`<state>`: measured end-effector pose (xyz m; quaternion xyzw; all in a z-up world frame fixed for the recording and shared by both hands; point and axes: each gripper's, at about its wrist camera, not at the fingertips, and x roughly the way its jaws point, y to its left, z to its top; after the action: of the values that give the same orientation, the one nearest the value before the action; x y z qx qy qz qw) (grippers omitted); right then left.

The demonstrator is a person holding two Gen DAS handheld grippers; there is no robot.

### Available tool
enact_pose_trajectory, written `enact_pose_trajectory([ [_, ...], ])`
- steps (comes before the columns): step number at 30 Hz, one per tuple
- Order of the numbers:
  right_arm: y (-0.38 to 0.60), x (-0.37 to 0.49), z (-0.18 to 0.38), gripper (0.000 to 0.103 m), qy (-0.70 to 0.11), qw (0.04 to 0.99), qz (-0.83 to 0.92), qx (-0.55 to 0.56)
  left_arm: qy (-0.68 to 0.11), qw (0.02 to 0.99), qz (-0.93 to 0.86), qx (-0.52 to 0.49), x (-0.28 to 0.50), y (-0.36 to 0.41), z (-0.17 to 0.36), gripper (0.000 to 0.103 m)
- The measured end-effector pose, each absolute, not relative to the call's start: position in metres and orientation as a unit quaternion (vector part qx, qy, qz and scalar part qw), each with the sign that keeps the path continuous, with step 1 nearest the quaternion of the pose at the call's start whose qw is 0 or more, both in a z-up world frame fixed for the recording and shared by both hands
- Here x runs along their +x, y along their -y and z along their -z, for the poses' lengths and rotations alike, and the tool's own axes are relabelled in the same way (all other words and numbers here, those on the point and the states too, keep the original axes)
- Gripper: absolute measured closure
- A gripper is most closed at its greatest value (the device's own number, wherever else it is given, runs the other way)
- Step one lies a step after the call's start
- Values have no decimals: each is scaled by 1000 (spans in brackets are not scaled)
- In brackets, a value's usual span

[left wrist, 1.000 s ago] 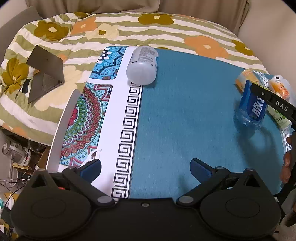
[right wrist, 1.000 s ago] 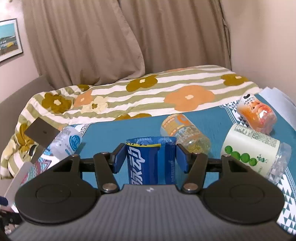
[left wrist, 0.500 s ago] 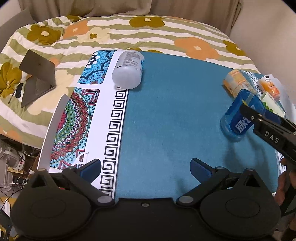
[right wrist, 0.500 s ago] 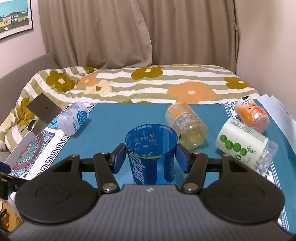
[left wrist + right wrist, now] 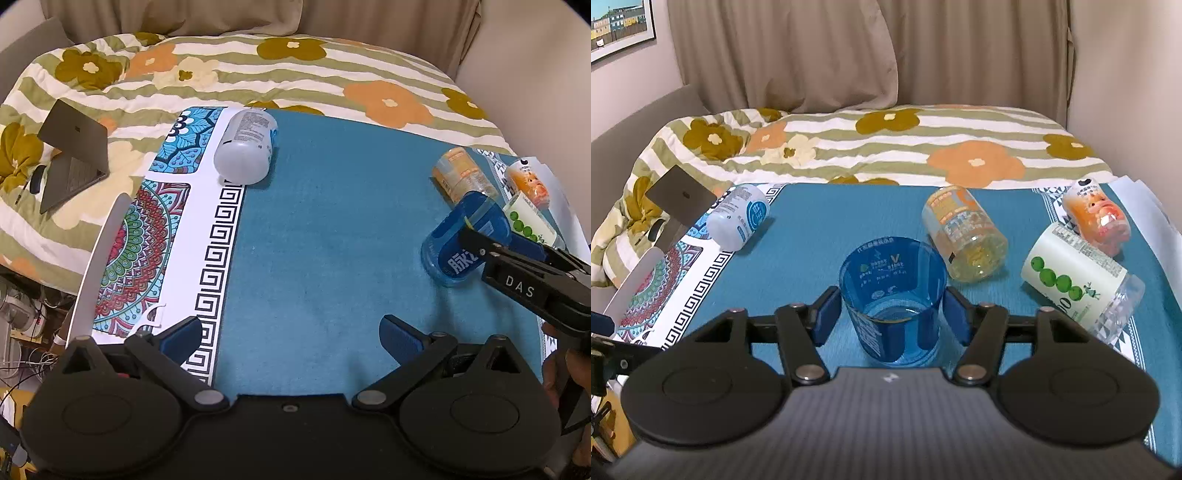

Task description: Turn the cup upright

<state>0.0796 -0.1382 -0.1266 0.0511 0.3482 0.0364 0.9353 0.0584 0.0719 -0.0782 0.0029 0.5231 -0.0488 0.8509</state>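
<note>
Warm, even indoor light; sharp centres, heavy fisheye bending at the rims.

Both views are moderately bright with a yellowish cast, and the light seems to fall from above: soft, short shadows sit just under the white bottle [image 5: 245, 147] and the blue cup [image 5: 893, 301]. Small glints show on the clear base of the green-dotted bottle [image 5: 1078, 275] at the right of the right wrist view. Corners of each frame fall to black vignette. The mat [image 5: 325, 229] bulges and the curtains [image 5: 849, 51] curve toward the edges. No motion blur is visible; the near gripper bodies at the bottom look dark and slightly soft.
</note>
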Motion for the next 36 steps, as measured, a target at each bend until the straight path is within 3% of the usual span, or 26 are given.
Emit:
enact_pose_trajectory([
  [2,140,80,124,0,-348,936,-28,50,-522,852,49,3,58,-70,77,0],
  [20,197,45,30,0,-434,899,9,66,-439,897,53,17,42,-47,6,0],
  [36,206,14,45,0,-492,868,42,57,-418,905,43,61,22,-37,10,0],
])
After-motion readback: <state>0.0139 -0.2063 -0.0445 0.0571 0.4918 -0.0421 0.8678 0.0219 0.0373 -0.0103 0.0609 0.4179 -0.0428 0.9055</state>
